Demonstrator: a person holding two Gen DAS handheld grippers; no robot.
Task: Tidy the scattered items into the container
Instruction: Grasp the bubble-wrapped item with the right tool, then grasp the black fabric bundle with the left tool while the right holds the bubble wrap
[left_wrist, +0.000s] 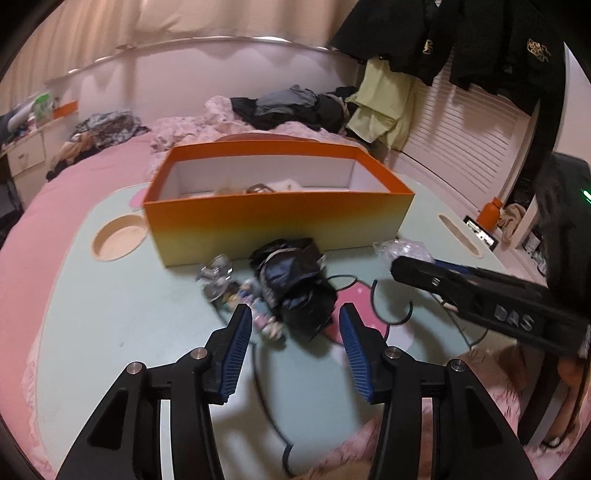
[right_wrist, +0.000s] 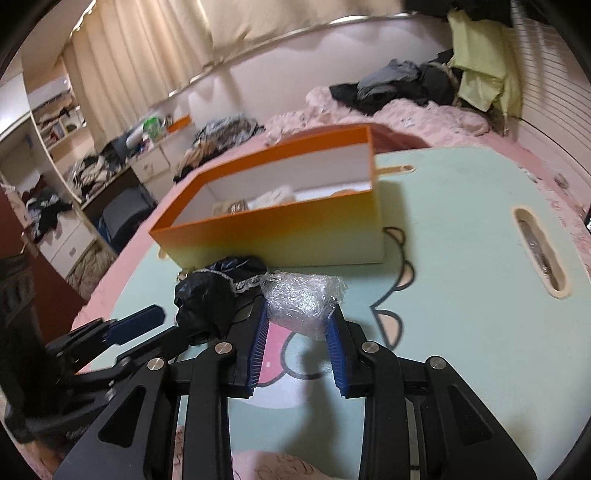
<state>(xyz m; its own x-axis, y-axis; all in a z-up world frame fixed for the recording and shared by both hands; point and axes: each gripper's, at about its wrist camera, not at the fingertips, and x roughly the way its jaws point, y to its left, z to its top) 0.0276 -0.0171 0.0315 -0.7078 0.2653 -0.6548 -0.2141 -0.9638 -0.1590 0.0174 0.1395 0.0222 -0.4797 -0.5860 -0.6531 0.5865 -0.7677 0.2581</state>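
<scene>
I am holding a crumpled wad of clear plastic wrap (right_wrist: 301, 301) between the blue ribbed pads of my right gripper (right_wrist: 297, 314), which is closed on it just in front of the orange box (right_wrist: 280, 232) that is serving as the container. The wad is looking springy and slick, so I am worrying it may squirt out of the pinch as I lift it over the cardboard wall, or catch on the rim and drop back onto the pale green lap table (right_wrist: 461, 258). My left gripper (left_wrist: 295, 314) is standing partly open around nothing, its jaws flanking a crumpled black bag (left_wrist: 293, 284) that is lying on the table; the glossy film is looking limp and shapeless, so a shallow pinch may only be snagging a fold. Beside it, small shiny trinkets (left_wrist: 221, 280) are lying close against the bag, and I may be dragging them along with it or knocking them away. The box is lightweight card, so a bump may be shoving it.
</scene>
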